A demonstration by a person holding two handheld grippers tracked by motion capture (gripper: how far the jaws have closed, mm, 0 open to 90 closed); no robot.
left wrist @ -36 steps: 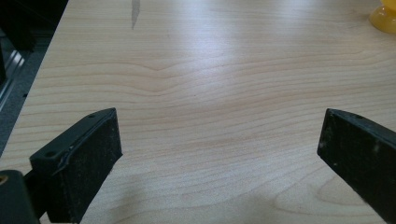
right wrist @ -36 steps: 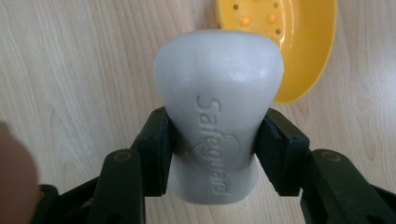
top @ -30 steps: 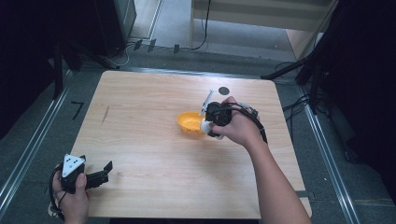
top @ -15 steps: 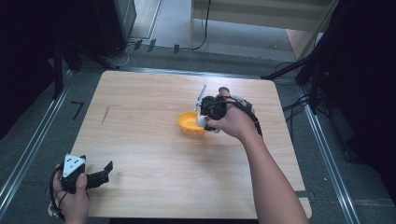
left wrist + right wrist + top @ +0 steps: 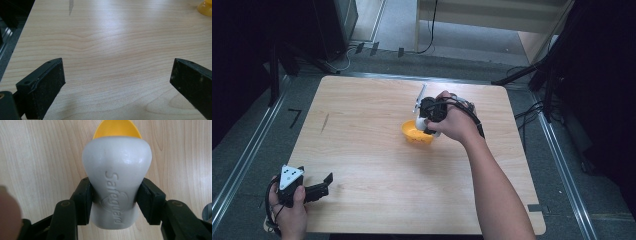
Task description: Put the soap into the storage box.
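Note:
A white soap bar (image 5: 117, 185) embossed with "Safeguard" sits between the jaws of my right gripper (image 5: 115, 200), which is shut on it. In the high view my right gripper (image 5: 428, 120) holds the soap bar (image 5: 420, 123) just over an orange bowl (image 5: 414, 134) near the middle of the wooden table (image 5: 362, 150). The bowl's rim (image 5: 115, 127) peeks out beyond the soap. My left gripper (image 5: 319, 189) rests at the table's near left corner, open, with bare wood between its fingers (image 5: 47, 82). The orange bowl (image 5: 205, 7) shows far off in the left gripper view.
A dark streak (image 5: 325, 122) marks the wood on the left side. Metal rails (image 5: 242, 160) run along both sides of the table. Cables (image 5: 532, 107) and dark stands flank the far right; a wooden frame (image 5: 492, 20) stands beyond the far edge.
My right hand has carried the soap bar slightly back and over the orange bowl, turning a little. The left gripper has stayed put.

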